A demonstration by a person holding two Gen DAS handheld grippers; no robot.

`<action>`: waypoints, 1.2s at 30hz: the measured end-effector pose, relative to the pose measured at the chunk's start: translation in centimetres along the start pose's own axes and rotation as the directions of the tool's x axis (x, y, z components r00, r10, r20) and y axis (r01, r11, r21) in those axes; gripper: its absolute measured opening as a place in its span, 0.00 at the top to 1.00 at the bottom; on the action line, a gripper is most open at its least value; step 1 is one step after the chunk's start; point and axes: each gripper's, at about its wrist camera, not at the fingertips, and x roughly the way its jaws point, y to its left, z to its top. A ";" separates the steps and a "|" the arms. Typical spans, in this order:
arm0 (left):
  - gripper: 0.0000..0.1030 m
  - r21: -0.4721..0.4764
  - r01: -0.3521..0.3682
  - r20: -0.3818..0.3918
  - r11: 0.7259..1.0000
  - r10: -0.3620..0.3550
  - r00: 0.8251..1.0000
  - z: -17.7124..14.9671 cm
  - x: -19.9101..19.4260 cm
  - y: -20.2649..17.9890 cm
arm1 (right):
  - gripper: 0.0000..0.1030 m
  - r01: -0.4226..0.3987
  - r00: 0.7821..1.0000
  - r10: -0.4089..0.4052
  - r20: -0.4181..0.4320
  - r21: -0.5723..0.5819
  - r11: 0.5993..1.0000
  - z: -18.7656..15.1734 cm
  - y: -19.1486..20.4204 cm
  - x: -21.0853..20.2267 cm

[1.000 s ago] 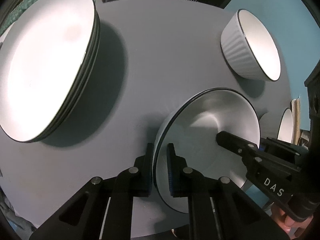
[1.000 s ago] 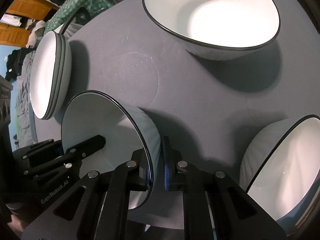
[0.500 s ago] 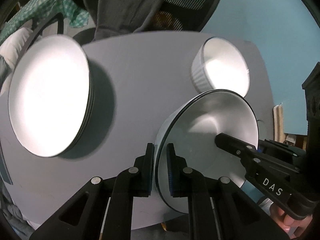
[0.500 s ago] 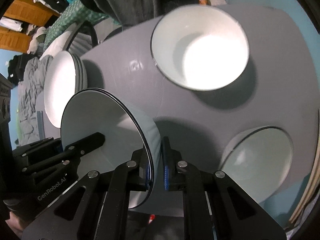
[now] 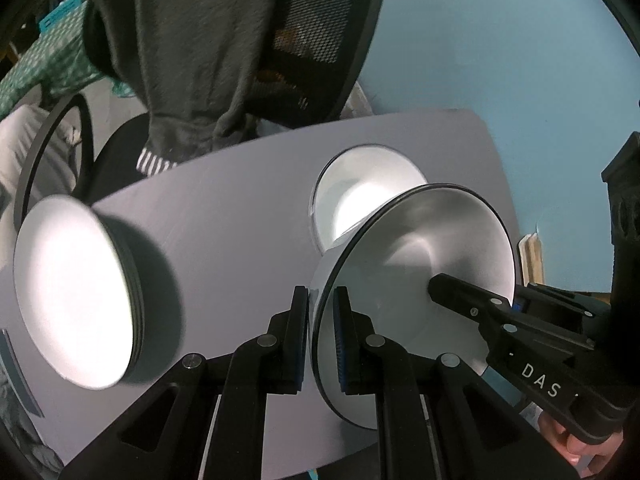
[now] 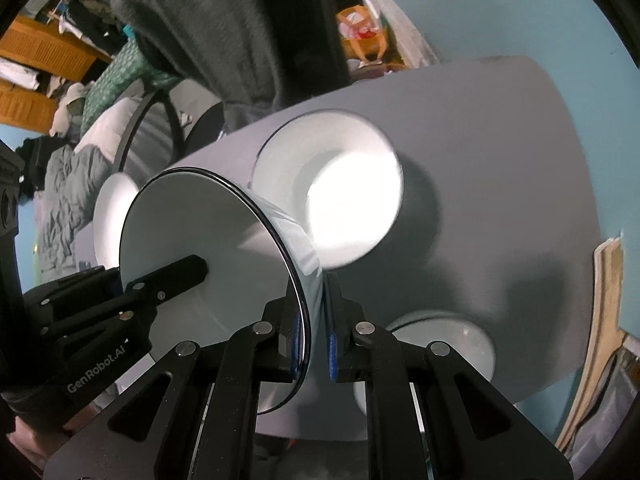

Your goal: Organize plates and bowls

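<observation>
From my left wrist view, a stack of plates [image 5: 76,300] sits at middle left on the grey surface [image 5: 224,216], a white bowl [image 5: 360,184] at centre, partly hidden behind the black-rimmed bowl [image 5: 420,280] I hold. My left gripper [image 5: 322,336] has its jaws clamped on that bowl's near rim; my right gripper [image 6: 312,344] pinches the opposite rim, reading "DAS" at lower right. The right wrist view shows "GenRobot.AI" at lower left and a ribbed bowl [image 6: 444,344] at lower right.
</observation>
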 end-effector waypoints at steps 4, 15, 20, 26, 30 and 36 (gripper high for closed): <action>0.89 0.030 -0.016 -0.004 0.999 0.016 1.000 1.8 1.4 -0.7 | 0.90 0.011 1.000 -0.011 0.010 0.008 1.000 1.1 -0.9 -0.2; 0.89 0.035 -0.047 -0.040 0.998 0.049 0.998 4.9 3.6 -0.6 | 0.90 0.013 1.000 -0.013 -0.013 0.022 1.000 4.0 -2.6 1.2; 0.89 0.040 -0.064 -0.051 0.997 0.066 0.997 5.1 4.1 -0.4 | 0.90 0.008 0.999 -0.007 -0.036 0.026 1.000 4.5 -3.2 1.8; 0.89 0.061 -0.078 -0.041 0.995 0.080 0.996 5.1 4.4 -0.5 | 0.90 0.009 0.999 -0.008 -0.050 0.028 1.000 4.6 -3.3 2.3; 0.89 0.064 -0.071 -0.050 0.995 0.075 0.996 5.2 4.5 -0.4 | 0.90 0.018 0.998 -0.015 -0.056 0.037 0.999 4.8 -3.5 2.2; 0.88 0.073 -0.074 -0.063 0.995 0.079 0.995 5.2 4.9 -0.2 | 0.85 0.016 0.997 -0.012 -0.075 0.050 0.999 5.2 -4.0 2.2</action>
